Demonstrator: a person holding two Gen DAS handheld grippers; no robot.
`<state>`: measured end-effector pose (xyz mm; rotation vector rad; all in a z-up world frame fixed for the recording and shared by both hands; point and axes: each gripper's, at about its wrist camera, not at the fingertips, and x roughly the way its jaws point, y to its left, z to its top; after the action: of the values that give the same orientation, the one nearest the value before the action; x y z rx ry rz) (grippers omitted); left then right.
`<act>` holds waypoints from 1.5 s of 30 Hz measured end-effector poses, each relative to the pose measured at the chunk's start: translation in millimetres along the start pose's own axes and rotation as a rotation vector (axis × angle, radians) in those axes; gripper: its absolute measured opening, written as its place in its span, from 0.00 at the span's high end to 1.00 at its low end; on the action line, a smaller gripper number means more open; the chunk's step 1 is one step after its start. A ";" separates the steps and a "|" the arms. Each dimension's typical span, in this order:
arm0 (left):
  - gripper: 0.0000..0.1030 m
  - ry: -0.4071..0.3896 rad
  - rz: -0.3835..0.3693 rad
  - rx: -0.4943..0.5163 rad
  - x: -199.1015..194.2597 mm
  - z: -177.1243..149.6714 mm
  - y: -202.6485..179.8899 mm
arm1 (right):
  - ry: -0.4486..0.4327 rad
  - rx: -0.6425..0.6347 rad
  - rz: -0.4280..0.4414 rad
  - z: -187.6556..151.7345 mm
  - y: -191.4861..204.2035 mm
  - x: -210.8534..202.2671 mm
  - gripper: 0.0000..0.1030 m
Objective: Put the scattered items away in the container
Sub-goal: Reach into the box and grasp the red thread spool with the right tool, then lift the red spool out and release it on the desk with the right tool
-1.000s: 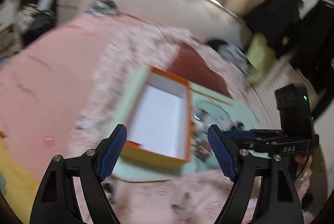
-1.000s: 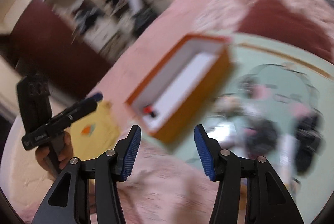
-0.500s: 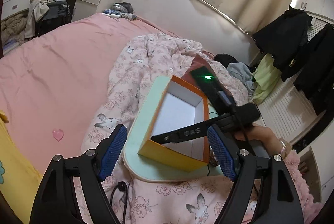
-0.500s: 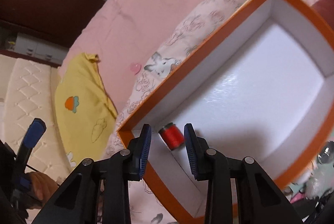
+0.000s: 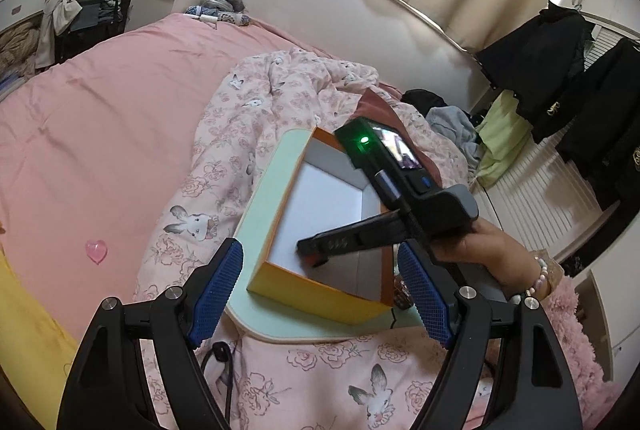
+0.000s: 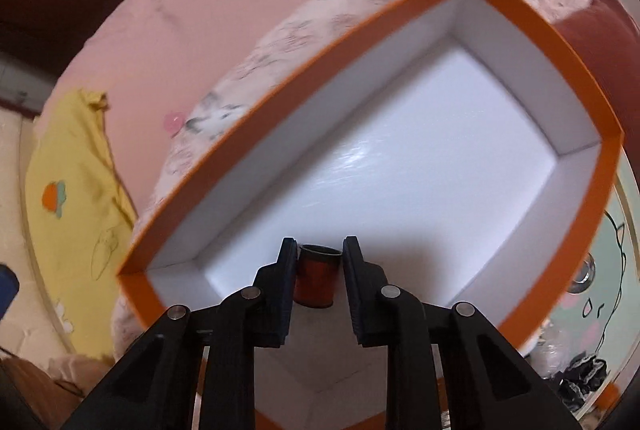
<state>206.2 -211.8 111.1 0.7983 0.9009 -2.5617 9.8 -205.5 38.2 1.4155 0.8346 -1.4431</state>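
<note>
An orange box [image 6: 400, 5] with a white inside stands on a mint-green tray [image 5: 272, 181] on the bed. A small red thread spool [image 6: 316, 282] sits in the box's near corner. My right gripper [image 6: 318, 250] points down into the box, its jaws closing on the spool and the pads against both its sides. In the left wrist view the same right gripper [image 5: 312, 256] reaches into the box [image 5: 312, 294], held by a hand with a bead bracelet. My left gripper [image 5: 318, 252] hovers in front of the box, open and holding nothing.
Small dark items [image 6: 580, 382] lie on the tray right of the box. A pink heart [image 5: 96, 250] rests on the pink sheet. A floral quilt [image 5: 304, 89] surrounds the tray. A yellow pillow [image 6: 72, 181] and a black cable [image 5: 220, 354] are close by.
My right gripper swung over the box, dropped into its near corner and narrowed its jaws around the red spool. The left gripper stayed in place, still wide.
</note>
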 end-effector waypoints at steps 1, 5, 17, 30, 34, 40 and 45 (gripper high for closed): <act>0.23 0.001 0.002 -0.003 0.7 0.4 0.6 | -0.006 0.007 0.005 0.8 -4.1 -0.1 0.79; 0.23 0.007 0.003 -0.006 2.2 0.3 0.5 | -0.028 0.030 0.043 1.8 -12.4 -1.9 0.79; 0.23 0.130 -0.049 0.038 42.4 -6.2 -37.6 | -0.364 0.180 0.127 -114.4 -95.9 -127.2 0.79; 0.23 0.334 -0.146 0.050 157.6 -26.2 -147.1 | -0.444 0.445 0.119 -236.8 -206.0 -107.1 0.78; 0.23 0.329 -0.172 0.030 149.4 -24.9 -142.9 | -0.577 0.503 0.223 -249.7 -218.5 -118.1 0.44; 0.23 0.247 -0.165 0.132 116.2 -29.2 -154.7 | -0.763 0.551 0.224 -282.0 -220.0 -143.8 0.38; 0.23 0.262 -0.236 0.226 104.4 -56.2 -169.6 | -0.802 0.510 0.036 -307.1 -184.4 -133.1 0.38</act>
<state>68.8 -58.1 93.3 1.1792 0.8300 -2.8474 -61.2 162.7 111.7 1.0169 -0.0746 -2.0623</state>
